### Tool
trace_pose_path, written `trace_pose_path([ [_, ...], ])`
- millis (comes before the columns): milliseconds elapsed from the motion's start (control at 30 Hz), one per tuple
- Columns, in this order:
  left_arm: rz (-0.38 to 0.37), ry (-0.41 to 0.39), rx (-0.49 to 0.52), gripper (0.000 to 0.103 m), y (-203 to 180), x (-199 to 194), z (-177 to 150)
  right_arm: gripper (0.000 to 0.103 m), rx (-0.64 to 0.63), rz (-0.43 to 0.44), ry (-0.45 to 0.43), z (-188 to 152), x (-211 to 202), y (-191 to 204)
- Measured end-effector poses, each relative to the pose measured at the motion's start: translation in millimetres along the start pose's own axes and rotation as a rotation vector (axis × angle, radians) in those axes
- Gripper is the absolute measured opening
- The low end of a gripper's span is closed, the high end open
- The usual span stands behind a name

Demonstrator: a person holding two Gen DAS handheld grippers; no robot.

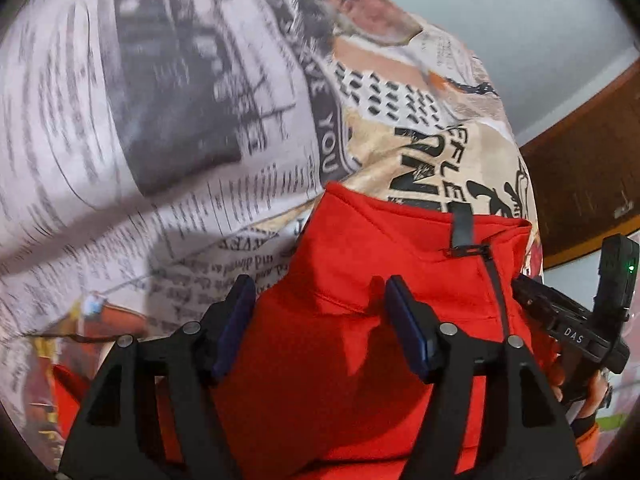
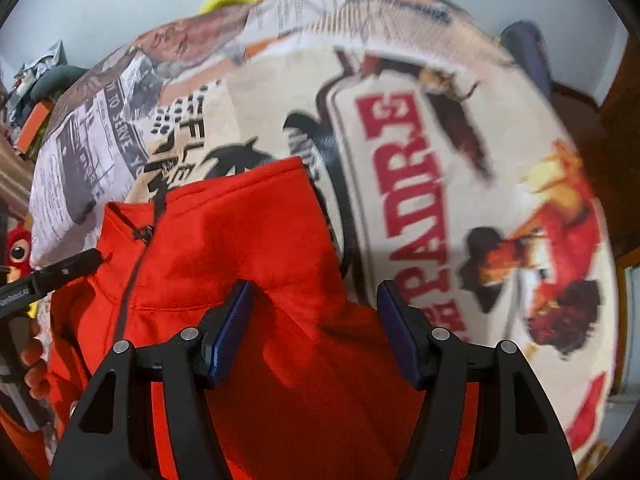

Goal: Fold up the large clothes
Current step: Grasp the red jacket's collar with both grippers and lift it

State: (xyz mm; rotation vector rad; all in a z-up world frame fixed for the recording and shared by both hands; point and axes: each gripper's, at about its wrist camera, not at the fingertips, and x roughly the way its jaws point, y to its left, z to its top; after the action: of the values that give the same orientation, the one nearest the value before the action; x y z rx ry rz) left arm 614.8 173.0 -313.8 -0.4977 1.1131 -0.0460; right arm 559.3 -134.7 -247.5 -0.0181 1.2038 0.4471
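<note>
A red zip-up garment with a dark zipper lies on a newspaper-print bedspread; it also shows in the right wrist view. My left gripper is open, its blue pads apart just above the red cloth near the collar. My right gripper is open too, above the cloth to the right of the zipper. Neither holds anything. The right gripper's body shows at the left wrist view's right edge; the left gripper's tip at the right wrist view's left edge.
The printed bedspread spreads beyond the garment in both views. A brown wooden headboard or frame stands at the right. A red plush toy and cluttered items sit at the left. A pale wall is behind.
</note>
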Motion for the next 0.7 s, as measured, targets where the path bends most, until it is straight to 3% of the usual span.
trace_pose_path([
  [100,0.006,-0.021,0.046,0.067,-6,1,-5,0.06,0.027,0.047,-0.006,-1,3,-6],
  [167,0.008,-0.029,0.071,0.064,-9,-1,-7,0.041,0.045,0.113,-0.019,-5,1,-8],
  [233,-0.012,-0.031,0.099,0.038,-14,-4,-8,0.028,0.044,0.135,-0.033,-8,-2,-6],
  [267,0.025,-0.053,0.129,0.032,-20,-10,-10,0.022,0.029,0.118,-0.042,-10,-5,-3],
  [333,0.063,-0.078,0.196,0.01,-31,-20,-15,0.013,-0.02,0.068,-0.058,-14,-12,9],
  [500,0.128,-0.153,0.334,0.006,-57,-59,-26,0.008,-0.066,0.027,-0.105,-18,-39,22],
  [700,0.092,-0.208,0.397,0.005,-76,-126,-46,0.007,-0.087,0.084,-0.197,-32,-111,35],
])
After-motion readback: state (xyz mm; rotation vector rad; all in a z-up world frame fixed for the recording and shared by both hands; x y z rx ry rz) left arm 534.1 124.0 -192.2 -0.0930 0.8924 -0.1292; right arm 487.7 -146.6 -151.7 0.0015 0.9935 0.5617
